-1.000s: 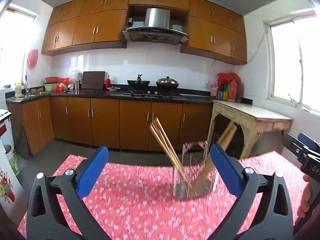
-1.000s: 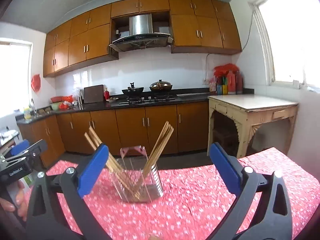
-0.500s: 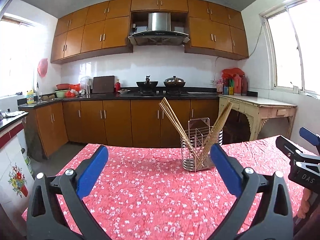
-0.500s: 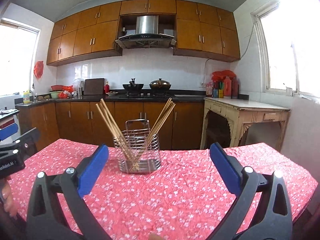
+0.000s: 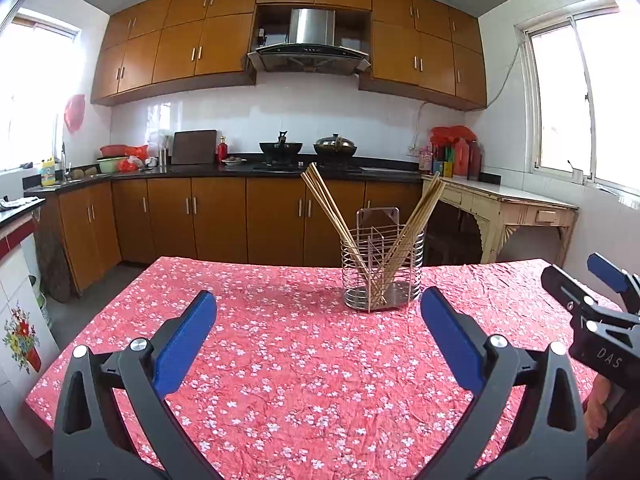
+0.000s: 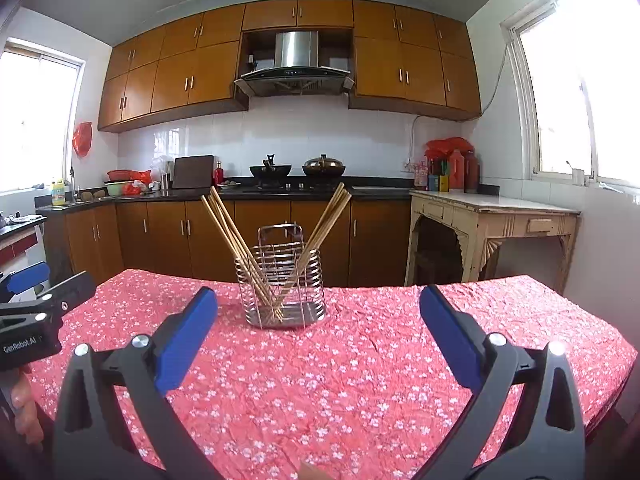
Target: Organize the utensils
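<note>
A round wire utensil holder (image 5: 382, 272) (image 6: 282, 284) stands upright toward the far side of a table under a red floral cloth (image 5: 304, 360) (image 6: 360, 368). Two bundles of wooden chopsticks (image 5: 328, 212) (image 6: 228, 226) lean out of it in a V, one left, one right (image 5: 420, 216) (image 6: 324, 220). My left gripper (image 5: 318, 334) is open and holds nothing, well short of the holder. My right gripper (image 6: 318, 334) is open too, also back from the holder. Each gripper shows at the other view's edge (image 5: 592, 312) (image 6: 36, 308).
Behind the table runs a kitchen counter (image 5: 256, 170) with wooden cabinets, a stove with two pots (image 5: 308, 146) and a hood. A pale side table (image 5: 500, 204) stands at the right under a window. A person's hand (image 6: 24, 412) holds the left gripper's handle.
Both grippers have pulled back and tilted downward, so the holder looks farther off and more of the cloth shows. Both stayed open.
</note>
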Available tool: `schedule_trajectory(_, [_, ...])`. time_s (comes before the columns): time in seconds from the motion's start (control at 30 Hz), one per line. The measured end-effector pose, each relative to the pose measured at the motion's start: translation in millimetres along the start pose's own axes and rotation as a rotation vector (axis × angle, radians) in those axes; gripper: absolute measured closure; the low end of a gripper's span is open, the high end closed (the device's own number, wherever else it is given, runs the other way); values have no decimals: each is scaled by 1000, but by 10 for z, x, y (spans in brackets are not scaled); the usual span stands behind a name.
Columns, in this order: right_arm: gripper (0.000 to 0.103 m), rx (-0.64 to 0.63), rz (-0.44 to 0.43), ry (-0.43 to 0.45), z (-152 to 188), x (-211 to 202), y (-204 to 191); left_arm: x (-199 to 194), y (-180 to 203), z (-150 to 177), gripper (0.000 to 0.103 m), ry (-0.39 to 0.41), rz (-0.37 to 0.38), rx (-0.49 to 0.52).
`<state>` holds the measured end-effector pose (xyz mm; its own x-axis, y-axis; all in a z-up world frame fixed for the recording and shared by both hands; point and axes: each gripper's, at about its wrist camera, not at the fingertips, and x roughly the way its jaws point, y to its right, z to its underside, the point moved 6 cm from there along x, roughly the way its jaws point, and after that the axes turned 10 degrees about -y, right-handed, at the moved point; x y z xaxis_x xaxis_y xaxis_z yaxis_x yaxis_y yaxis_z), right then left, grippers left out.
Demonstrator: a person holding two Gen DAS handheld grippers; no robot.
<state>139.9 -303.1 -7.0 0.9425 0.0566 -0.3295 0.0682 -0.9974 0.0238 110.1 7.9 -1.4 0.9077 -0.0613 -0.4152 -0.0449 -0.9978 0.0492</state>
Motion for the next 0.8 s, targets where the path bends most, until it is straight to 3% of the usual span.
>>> schedule_trajectory(0.8, [4,-6,-2,14,-30,-12,-19,-111,52,-8,2,36,29,1])
